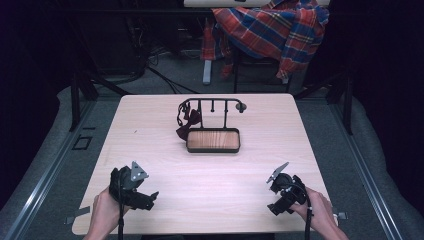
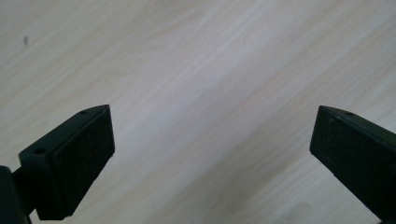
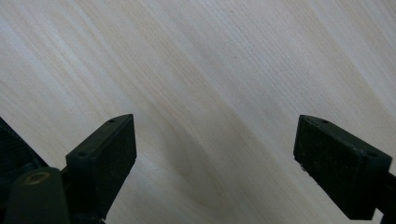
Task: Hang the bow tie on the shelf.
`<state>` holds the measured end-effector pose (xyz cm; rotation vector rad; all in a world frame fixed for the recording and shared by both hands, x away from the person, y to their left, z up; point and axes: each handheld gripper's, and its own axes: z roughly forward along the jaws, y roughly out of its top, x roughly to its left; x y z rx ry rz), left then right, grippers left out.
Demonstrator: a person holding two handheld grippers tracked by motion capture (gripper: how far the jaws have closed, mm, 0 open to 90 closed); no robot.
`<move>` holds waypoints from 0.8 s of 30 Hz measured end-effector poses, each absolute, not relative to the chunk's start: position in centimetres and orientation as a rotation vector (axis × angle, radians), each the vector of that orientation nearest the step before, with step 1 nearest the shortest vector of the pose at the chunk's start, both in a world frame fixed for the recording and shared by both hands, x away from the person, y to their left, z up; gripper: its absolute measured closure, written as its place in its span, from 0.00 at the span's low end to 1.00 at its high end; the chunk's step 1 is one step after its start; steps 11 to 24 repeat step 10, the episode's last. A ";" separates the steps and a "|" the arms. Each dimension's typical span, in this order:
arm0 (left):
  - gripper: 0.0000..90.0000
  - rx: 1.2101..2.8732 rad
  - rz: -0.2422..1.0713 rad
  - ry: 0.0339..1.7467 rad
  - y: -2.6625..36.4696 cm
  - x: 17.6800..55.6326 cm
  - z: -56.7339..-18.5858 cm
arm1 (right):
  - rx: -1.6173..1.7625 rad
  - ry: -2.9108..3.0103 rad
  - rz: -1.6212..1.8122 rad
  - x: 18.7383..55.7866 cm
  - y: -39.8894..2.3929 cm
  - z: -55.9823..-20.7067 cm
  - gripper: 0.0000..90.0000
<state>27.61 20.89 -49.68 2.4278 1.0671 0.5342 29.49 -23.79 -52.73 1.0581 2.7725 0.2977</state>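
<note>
— Near the front edge of the wooden table, what are the two tools doing?

— Both sit low over bare wood. The left gripper is at the near left corner, held in the person's left hand; the right gripper is at the near right, in the right hand. They are well apart from each other.

— Are they gripping anything?

— No. In the left gripper view its jaws stand wide apart over pale wood grain, with nothing between them. The right gripper view shows the same: jaws spread, only tabletop in the gap.

— And the things on the table?

— Toward the far middle stands a black metal rack with a wooden tray base. A dark red bow tie hangs at the rack's left end, drooping to just beside the tray's left corner. All of it is well apart from both grippers.

— Anything behind the table?

— A plaid shirt draped over a chair.
</note>
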 end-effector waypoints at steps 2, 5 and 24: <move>0.00 2.455 0.525 1.084 21.0 27.6 -50.2 | 1.066 2.768 0.325 29.4 -23.6 -52.8 0.14; 0.00 2.451 0.533 1.094 21.1 27.9 -50.3 | 1.061 2.764 0.325 29.4 -23.6 -52.8 0.14; 0.00 2.428 0.545 1.106 21.6 29.1 -50.6 | 1.041 2.778 0.302 29.5 -23.5 -52.8 0.14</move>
